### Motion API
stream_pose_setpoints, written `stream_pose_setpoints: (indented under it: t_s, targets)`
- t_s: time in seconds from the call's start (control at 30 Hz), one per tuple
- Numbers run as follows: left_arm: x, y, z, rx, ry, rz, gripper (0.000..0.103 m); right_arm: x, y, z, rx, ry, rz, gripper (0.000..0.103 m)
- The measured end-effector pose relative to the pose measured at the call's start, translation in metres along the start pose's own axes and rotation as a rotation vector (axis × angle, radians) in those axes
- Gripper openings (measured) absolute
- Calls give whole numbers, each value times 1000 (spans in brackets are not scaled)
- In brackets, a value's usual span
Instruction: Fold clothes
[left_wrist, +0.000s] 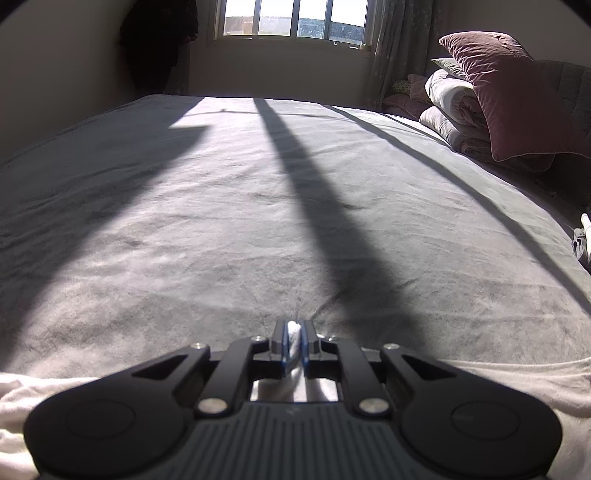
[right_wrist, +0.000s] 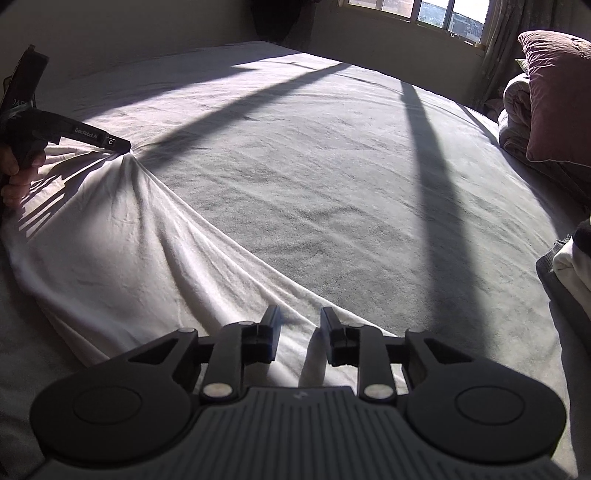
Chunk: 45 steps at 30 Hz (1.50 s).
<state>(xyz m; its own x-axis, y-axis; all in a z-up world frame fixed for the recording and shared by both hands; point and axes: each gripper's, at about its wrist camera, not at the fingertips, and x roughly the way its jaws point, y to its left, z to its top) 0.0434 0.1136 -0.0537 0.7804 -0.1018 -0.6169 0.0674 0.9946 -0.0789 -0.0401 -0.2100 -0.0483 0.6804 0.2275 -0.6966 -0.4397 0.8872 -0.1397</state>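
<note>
1. The left gripper (left_wrist: 294, 338) has its two black fingers pinched tight on a bunched edge of the white soft cotton garment (right_wrist: 122, 236), you can see a little tuft of it poking up between the pads.
2. From the right wrist view the left gripper (right_wrist: 123, 146) bites the cloth's far corner, with wrinkles fanning out from that spot.
3. The right gripper (right_wrist: 299, 328) sits low over the near edge of the garment, fingers spread apart with nothing between them.
4. The garment lies across the near-left part of the big grey bed sheet (left_wrist: 258, 206), striped with sun and shadow.
5. A dusty-pink velvet pillow (left_wrist: 509, 96) leans on a rolled white quilt (left_wrist: 454, 99) at the far right.
</note>
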Motion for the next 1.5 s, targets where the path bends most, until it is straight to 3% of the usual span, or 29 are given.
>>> stream_pose_setpoints:
  t_s: [0.07, 0.1, 0.13, 0.43, 0.9, 1.0, 1.07, 1.1, 1.13, 1.2, 1.3, 1.5]
  targets:
    - [0, 0, 0, 0, -1, 0, 7, 2, 4, -1, -25, 4, 4, 20]
    - [0, 0, 0, 0, -2, 0, 7, 1, 8, -2, -45, 3, 11, 4]
    - [0, 1, 0, -2, -2, 0, 7, 0, 12, -3, -65, -2, 2, 3]
    - [-8, 5, -1, -62, -55, -5, 6, -20, 33, -3, -165, -114, -253, 0]
    - [8, -15, -6, 51, -46, 86, 9, 31, 26, -2, -166, -8, -335, 1]
    - [6, -20, -4, 74, -51, 113, 20, 29, 27, -2, -157, -20, -343, 8]
    - [3, -23, -2, 78, -59, 124, 44, 26, 26, -1, -146, -29, -345, 14]
    - [0, -23, -1, 72, -67, 122, 49, 23, 25, 0, -133, -38, -350, 25]
    - [-3, -24, 0, 62, -73, 117, 54, 20, 23, 1, -116, -50, -358, 46]
    - [-10, -26, 3, 39, -83, 106, 56, 10, 14, 3, -63, -84, -357, 61]
    - [-21, -32, 7, 24, -99, 78, 63, -4, -5, 5, 48, -112, -338, 64]
    - [-41, -62, 5, 103, -102, -38, 76, -31, -51, -4, 308, -151, -281, 88]
